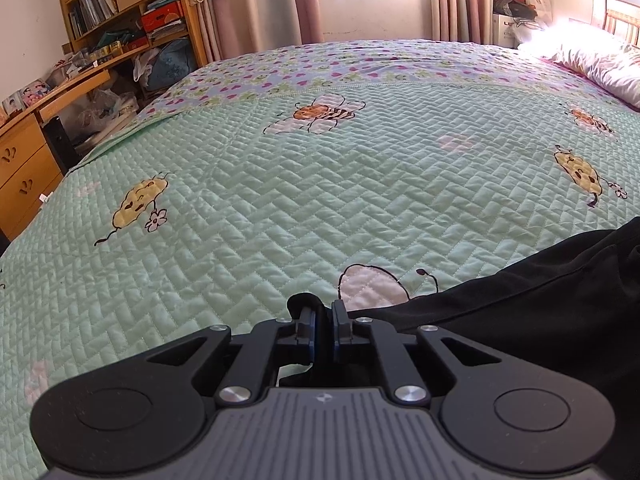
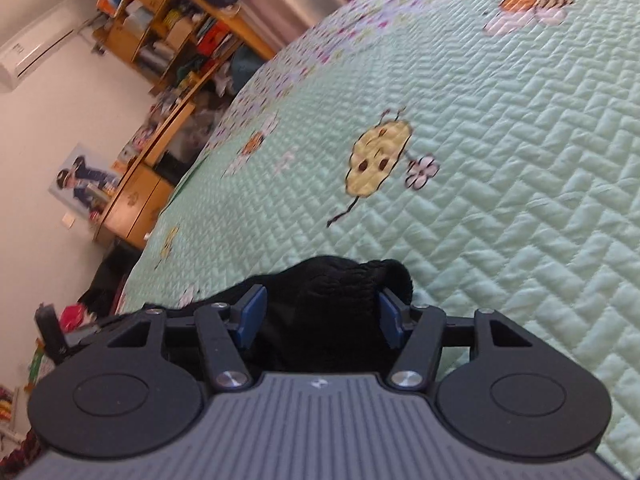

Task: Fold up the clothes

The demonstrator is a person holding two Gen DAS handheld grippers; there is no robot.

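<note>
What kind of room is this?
A bedroom, most likely: a big bed with a bee-patterned quilt, a pillow at its head, and a cluttered bookshelf by the wall.

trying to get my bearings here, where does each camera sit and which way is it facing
Left wrist: sits on the left gripper, looks level across the green quilt toward the window; its jaws are shut on black cloth.
Right wrist: sits on the right gripper, tilted, looks across the quilt toward the bookshelf; open jaws with black cloth between them.
Shared: quilt, bookshelf, black cloth.
</note>
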